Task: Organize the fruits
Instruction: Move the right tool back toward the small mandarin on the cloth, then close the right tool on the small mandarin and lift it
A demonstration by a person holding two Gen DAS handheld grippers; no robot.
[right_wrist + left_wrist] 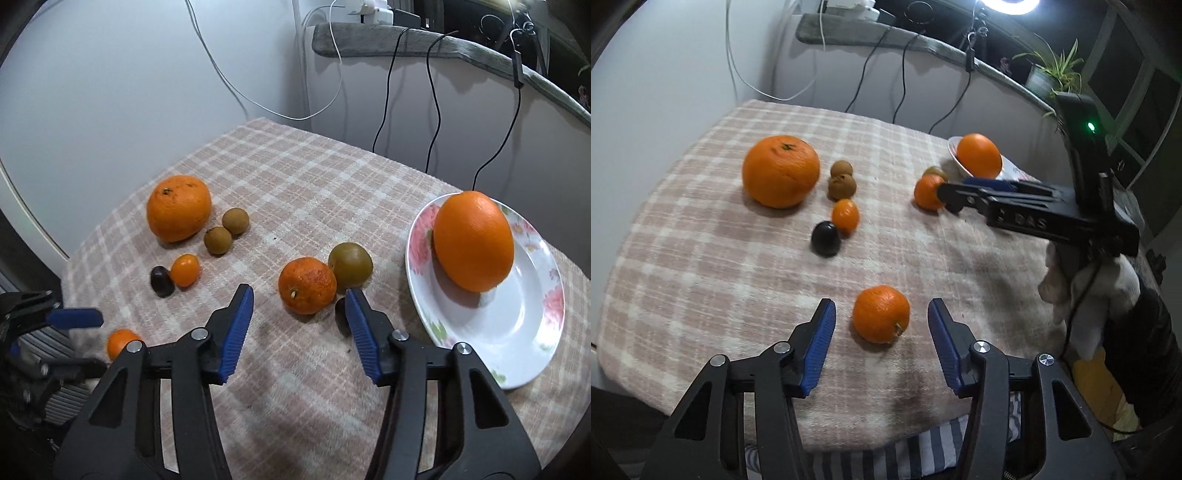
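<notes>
A flowered white plate [517, 332] at the right holds a large orange [473, 240]. On the checked cloth lie a big orange [178, 207], two brown longans [226, 230], a kumquat [184, 270], a dark fruit [161, 281], a mandarin [307, 285] and a greenish plum [350, 265]. My right gripper [300, 306] is open, its fingers just short of the mandarin. My left gripper [882, 317] is open around a small mandarin [881, 314] near the front edge, pads apart from it. The right gripper also shows in the left wrist view [955, 194].
Cables hang down the wall behind the table [436, 96]. A shelf [886, 35] with a potted plant [1052, 74] runs along the back. A dark small fruit [341, 314] lies behind my right finger. Striped fabric [923, 454] shows below the cloth's front edge.
</notes>
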